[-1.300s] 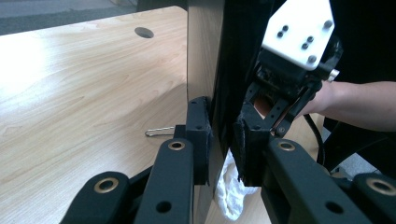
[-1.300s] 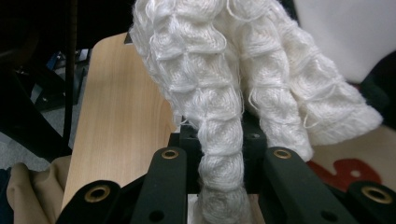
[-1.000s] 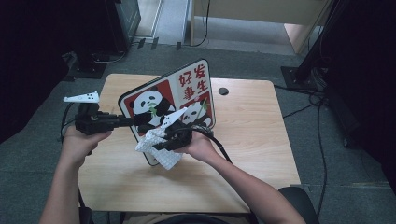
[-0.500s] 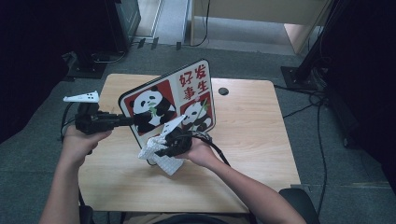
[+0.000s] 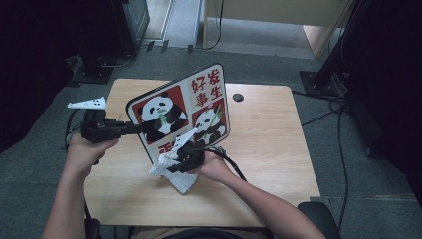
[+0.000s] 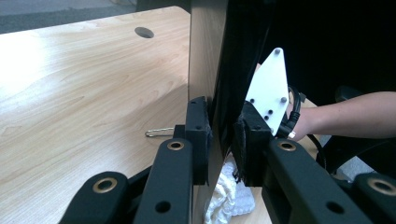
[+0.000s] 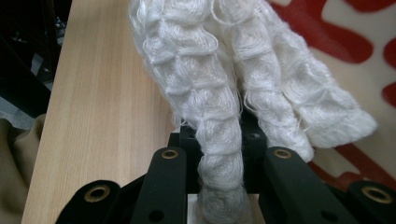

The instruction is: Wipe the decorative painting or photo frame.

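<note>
Your left gripper (image 5: pixel 137 128) is closed on the edge of the board (image 5: pixel 199 107), which stands tilted on the table (image 5: pixel 268 124) with its panda picture turned toward you. In the left gripper view the two jaws press on the board (image 6: pixel 208 60) from both sides, one pad on the wooden back and one on the dark front edge, so the grip is firm and nearly fully closed. Your right gripper (image 5: pixel 171 164) is closed on the white cloth (image 5: pixel 174 177). In the right gripper view a thick fold of the cloth (image 7: pixel 219 107) goes down between the jaws and is pinched there, and the rest of it spreads out above them. The cloth hangs at the lower part of the board, just in front of the red print, and its lower end is near the table surface; I cannot tell if it touches the board. A small clip (image 6: pixel 159 132) lies on the table behind the board, and a round hole (image 5: pixel 238 97) is in the table near its far edge.
</note>
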The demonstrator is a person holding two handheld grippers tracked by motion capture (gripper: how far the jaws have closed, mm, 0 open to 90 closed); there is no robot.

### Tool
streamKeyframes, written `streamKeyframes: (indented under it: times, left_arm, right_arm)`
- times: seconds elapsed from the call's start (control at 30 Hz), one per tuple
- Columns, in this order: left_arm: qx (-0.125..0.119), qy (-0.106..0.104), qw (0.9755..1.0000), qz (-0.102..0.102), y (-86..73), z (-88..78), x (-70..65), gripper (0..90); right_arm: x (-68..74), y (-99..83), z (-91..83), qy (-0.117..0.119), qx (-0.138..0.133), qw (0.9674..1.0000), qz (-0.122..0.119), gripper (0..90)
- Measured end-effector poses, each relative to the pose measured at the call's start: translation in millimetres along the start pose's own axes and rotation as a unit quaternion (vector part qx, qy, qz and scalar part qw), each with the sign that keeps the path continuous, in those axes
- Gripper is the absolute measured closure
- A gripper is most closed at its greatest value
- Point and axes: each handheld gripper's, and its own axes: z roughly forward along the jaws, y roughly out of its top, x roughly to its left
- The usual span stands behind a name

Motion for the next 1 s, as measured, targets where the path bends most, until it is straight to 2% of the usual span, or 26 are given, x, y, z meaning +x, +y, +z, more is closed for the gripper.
streamKeyframes:
  times: [0.37,0.6,0.77,0.87,1.0]
  left_arm:
    - [-0.003,0.000,1.0000,-0.006,0.9,0.7,0.1,76.9]
    - [-0.007,0.004,0.9999,-0.010,0.8,-1.2,1.3,69.7]
    - [-0.011,0.007,0.9999,-0.007,-0.1,-5.5,1.8,61.0]
    - [-0.007,0.013,0.9999,-0.006,-0.6,-8.7,0.6,60.4]
    - [-0.010,0.007,0.9999,-0.009,-1.7,-14.3,1.6,61.9]
  right_arm:
    - [-1.5,-0.5,-0.4,0.003,0.015,0.9999,0.008,77.3]
    - [3.0,6.7,-9.1,0.008,0.009,0.9999,0.002,77.3]
    - [6.3,13.6,-16.0,0.011,0.005,0.9999,-0.002,77.2]
    - [8.4,17.6,-20.0,0.013,0.007,0.9999,0.002,77.4]
    - [12.1,22.9,-24.9,0.017,0.006,0.9998,0.008,77.6]
